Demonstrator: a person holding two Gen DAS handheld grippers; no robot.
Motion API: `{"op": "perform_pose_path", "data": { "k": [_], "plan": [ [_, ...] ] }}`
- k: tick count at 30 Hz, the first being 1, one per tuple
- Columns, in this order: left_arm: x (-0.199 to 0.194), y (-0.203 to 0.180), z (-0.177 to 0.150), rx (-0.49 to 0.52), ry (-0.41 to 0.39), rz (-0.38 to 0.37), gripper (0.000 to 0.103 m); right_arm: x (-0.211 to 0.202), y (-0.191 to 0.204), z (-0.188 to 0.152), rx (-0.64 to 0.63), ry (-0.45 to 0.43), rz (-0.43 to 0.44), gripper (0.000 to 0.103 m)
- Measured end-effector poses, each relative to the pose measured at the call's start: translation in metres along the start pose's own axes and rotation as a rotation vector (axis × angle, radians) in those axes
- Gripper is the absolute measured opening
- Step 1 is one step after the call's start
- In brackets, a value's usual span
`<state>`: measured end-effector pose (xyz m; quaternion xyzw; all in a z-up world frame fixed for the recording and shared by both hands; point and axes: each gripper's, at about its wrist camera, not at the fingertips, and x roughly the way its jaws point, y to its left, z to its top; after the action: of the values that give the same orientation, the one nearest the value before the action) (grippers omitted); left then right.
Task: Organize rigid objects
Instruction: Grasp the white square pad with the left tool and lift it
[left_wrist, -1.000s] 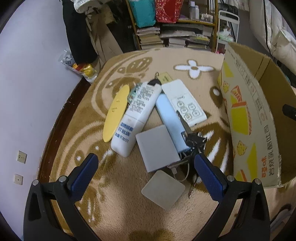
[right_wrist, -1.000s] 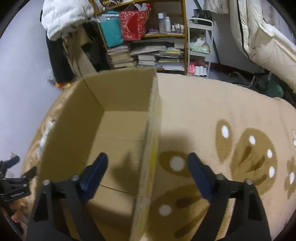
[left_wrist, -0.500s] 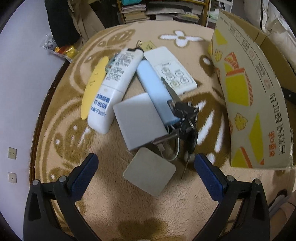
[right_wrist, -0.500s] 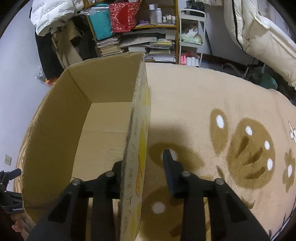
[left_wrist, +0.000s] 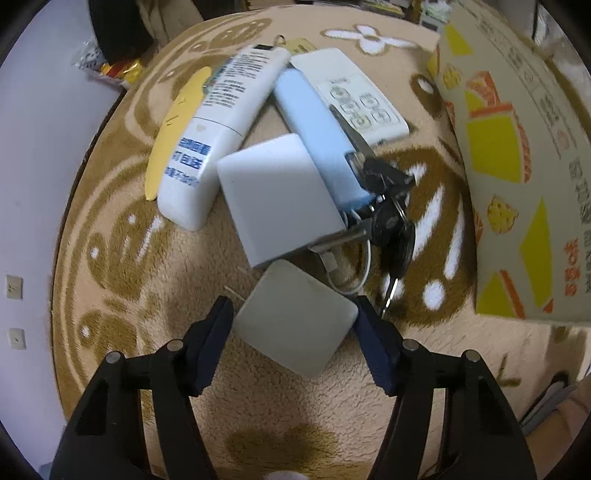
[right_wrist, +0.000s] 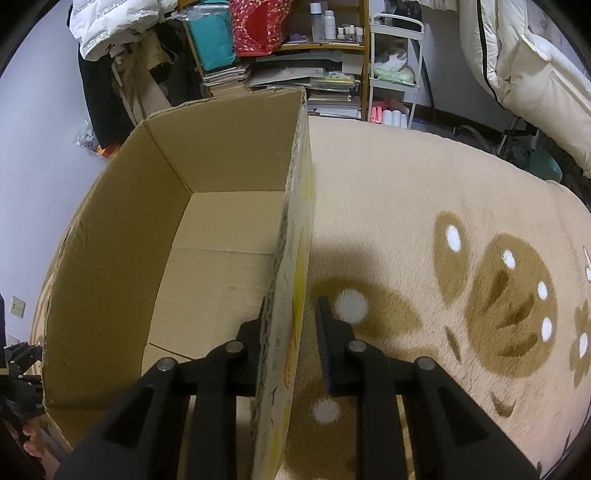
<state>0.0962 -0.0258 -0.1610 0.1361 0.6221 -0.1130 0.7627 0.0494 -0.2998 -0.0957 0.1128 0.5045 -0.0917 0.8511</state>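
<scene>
We have the left gripper (left_wrist: 293, 321) down at the near edge of the pile on the tan patterned carpet (left_wrist: 122, 258), its blue-padded jaws closed in around the flat grey square adapter (left_wrist: 297, 317), one pad at each of its left and right corners. The pads look to be touching it, though motion blur keeps us from saying the grip is firm.

The adapter lies directly between the fingers, turned diamond-wise, so the jaws meet corners and not flat sides; that is the relation our lift depends on. Just beyond it sit a white rectangular block (left_wrist: 279, 199), a bunch of dark keys (left_wrist: 391, 221) and a thin white cable (left_wrist: 354, 280), close enough to be dragged along.

Our right gripper (right_wrist: 291, 325) straddles the near right wall of the open brown cardboard box (right_wrist: 207, 236), one finger inside and one outside. The inner finger is at the wall; the outer one stands slightly off it, so we judge it nearly closed, not clamped. The box stands to the right of the pile, so the adapter has a short trip rightward.
</scene>
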Motion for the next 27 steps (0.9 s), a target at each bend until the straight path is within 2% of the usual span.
{"op": "perform_pose_path", "data": {
  "k": [7,12,17,22,24,27],
  "plan": [
    [0.002,-0.019,-0.001,0.064,-0.027,0.058,0.060,0.001,0.000,-0.002,-0.006,-0.002,-0.003,0.022],
    [-0.003,-0.014,-0.001,0.035,-0.033,0.043,0.060,0.002,0.004,-0.003,-0.025,0.005,0.002,0.015],
    [-0.023,-0.006,-0.009,0.025,-0.087,-0.001,0.060,0.001,0.007,-0.004,-0.042,0.004,0.000,0.013],
    [-0.028,-0.006,-0.009,0.017,-0.098,0.026,0.060,0.002,0.007,-0.004,-0.037,0.005,0.007,0.013],
    [-0.035,-0.006,-0.012,0.002,-0.122,0.030,0.060,0.002,0.008,-0.004,-0.040,0.005,0.005,0.013],
    [-0.056,-0.007,-0.017,0.004,-0.209,0.094,0.060,0.002,0.007,-0.004,-0.039,0.005,0.005,0.013]
  ]
}}
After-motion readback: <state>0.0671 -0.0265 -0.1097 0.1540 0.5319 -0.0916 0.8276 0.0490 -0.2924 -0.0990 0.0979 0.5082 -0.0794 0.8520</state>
